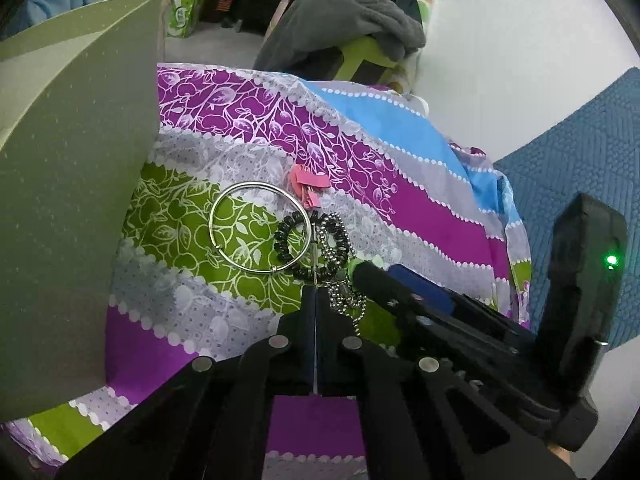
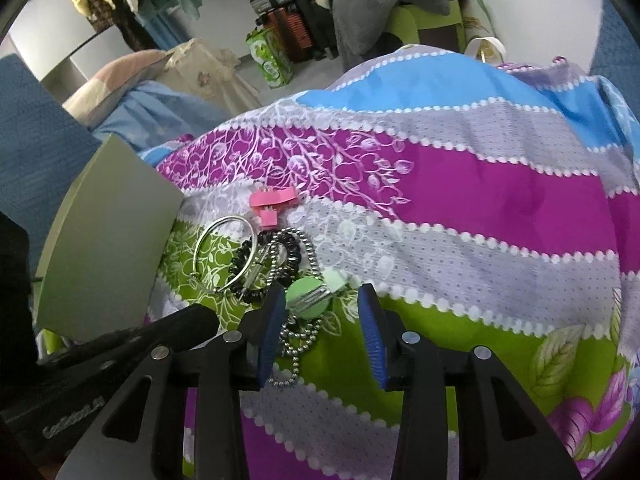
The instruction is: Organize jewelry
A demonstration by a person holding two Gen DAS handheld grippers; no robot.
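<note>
On a striped floral cloth (image 2: 480,220) lies a small heap of jewelry: a silver bangle (image 1: 240,232), a black spiral band (image 1: 286,240), pink clips (image 1: 308,184) and a silver ball chain (image 2: 296,344). My left gripper (image 1: 316,290) is shut on a thin silver piece that sticks straight out past its tips; it looks like a second bangle seen edge-on. My right gripper (image 2: 320,294) stands open over the heap. A round green clip (image 2: 306,300) lies between its fingertips, and the chain runs between its blue pads (image 2: 372,340), which touch neither.
A grey-green box lid or board (image 1: 72,160) stands upright just left of the heap. A blue quilted surface (image 1: 580,140) lies to the right. Behind the cloth are a green stool with dark clothes (image 1: 352,20) and a green carton (image 2: 268,56) on the floor.
</note>
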